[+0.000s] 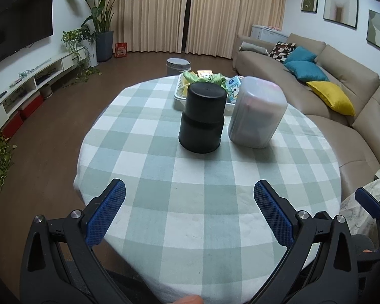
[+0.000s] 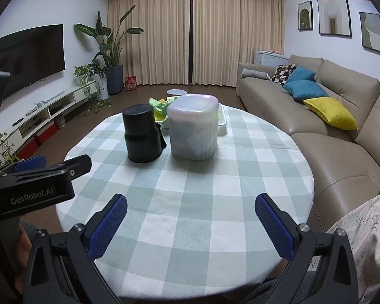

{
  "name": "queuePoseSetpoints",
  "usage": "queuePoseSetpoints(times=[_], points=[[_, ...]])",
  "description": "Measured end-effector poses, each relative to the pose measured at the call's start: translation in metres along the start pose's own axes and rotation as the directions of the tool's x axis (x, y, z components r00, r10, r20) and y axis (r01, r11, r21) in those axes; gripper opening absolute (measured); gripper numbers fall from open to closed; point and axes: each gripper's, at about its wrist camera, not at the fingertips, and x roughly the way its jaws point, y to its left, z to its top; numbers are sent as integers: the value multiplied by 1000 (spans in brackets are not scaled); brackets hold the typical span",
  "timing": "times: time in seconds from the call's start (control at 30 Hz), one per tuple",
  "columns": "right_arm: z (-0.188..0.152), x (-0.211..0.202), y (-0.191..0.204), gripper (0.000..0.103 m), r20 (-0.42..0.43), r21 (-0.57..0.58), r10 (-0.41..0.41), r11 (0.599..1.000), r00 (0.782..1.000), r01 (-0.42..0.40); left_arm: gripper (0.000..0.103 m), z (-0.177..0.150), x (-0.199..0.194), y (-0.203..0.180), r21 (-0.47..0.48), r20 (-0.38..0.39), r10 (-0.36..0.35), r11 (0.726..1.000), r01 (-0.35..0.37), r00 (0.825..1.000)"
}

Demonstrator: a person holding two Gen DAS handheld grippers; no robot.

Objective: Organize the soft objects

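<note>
Both grippers, left and right, released, empty. Ahead: black container beside frosted bin (nearly touching); risk of toppling either when reaching for tray.

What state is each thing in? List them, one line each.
left hand-held gripper: open, empty, above the near table edge.
right hand-held gripper: open, empty.
black container: upright on the tablecloth, lid on.
translucent container: standing, closed, dark contents inside.
white tray: behind both containers, filled with green and packaged items.
curtains: drawn shut.
</note>
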Motion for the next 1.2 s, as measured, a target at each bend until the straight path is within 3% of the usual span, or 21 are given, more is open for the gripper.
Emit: queuePoseSetpoints(times=[0.3, 0.47, 0.83, 0.97, 1.2], points=[[2, 24, -4, 103, -35, 5, -3, 1000, 999, 3, 103, 2, 28, 1, -11, -51, 8, 1000, -8, 999], [1, 34, -5, 103, -55, 7, 1, 1000, 999, 0, 103, 3, 32, -2, 9, -45, 37, 999, -36, 998], [-2, 40, -6, 103, -65, 12, 1, 1000, 998, 0, 103, 5, 38, -2, -4, -61, -3, 1000, 3, 998], [-2, 41, -6, 103, -64, 10, 3, 1000, 998, -2, 103, 6, 39, -6, 20, -68, 31, 999, -30, 997], [-3, 42, -6, 103, -67, 8, 4, 1000, 998, -3, 103, 6, 37, -6, 17, -51, 15, 1000, -14, 999]])
